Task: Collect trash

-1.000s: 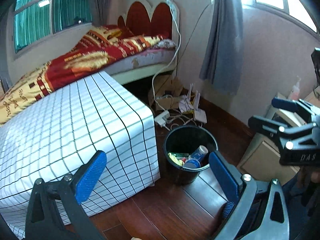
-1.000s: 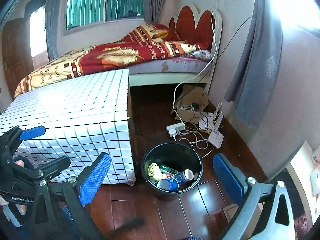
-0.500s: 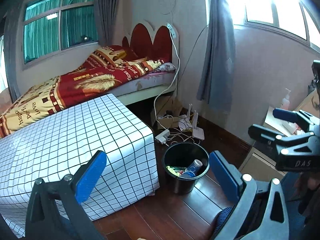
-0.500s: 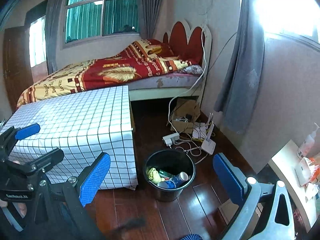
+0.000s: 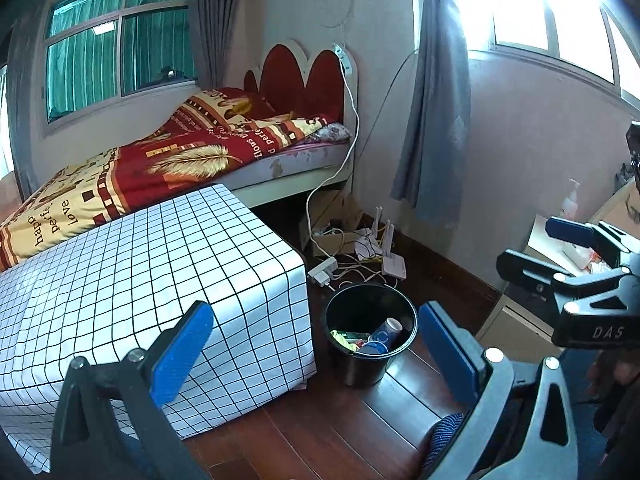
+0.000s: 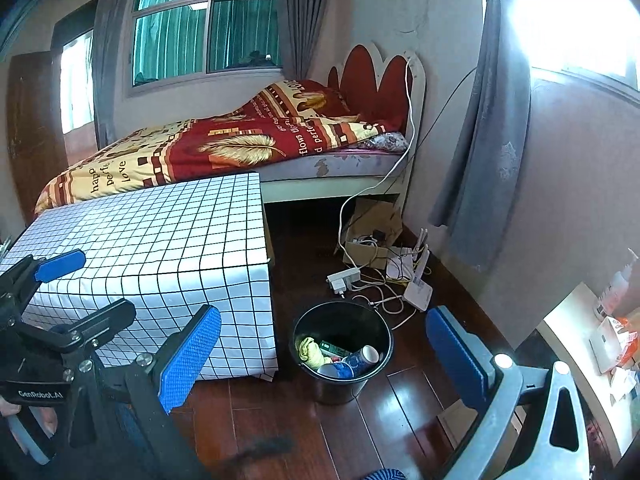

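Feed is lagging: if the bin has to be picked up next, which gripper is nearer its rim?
Probably the right gripper: the bin sits centred between its open fingers. In the left gripper's view it lies toward the right finger. Neither holds anything.

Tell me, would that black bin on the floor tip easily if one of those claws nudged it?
Probably somewhat: the black bin looks like light plastic, holding only cups and wrappers. Its base appears narrower than its rim, and the wooden floor looks glossy, so it might slide first.

left wrist: high, facing bed | right wrist: same | shared: bin [image 5: 370, 334] [image 6: 342, 350]
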Available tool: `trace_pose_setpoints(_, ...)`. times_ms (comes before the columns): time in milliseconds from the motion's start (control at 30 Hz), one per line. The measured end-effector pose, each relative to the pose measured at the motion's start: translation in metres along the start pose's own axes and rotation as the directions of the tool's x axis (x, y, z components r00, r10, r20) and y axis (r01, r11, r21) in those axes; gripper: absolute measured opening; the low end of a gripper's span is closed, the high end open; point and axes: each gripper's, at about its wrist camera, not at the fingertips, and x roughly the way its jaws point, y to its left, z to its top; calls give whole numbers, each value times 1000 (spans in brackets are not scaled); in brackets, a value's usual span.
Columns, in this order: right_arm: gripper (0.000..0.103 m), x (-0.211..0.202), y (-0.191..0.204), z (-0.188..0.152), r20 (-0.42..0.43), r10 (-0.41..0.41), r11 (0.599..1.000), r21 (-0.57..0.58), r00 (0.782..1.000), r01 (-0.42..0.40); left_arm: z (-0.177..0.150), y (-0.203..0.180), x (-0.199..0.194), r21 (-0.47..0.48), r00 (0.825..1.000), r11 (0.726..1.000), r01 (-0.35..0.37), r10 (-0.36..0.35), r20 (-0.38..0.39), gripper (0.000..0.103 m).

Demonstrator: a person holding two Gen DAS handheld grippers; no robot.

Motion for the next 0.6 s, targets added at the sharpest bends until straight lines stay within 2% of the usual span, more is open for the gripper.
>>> trace_pose_setpoints(600, 103, 1, -8, -3, -1, -11, 1000, 14, 1000, 11, 1, -6, -2, 8, 1000, 1000, 7, -7, 3, 103)
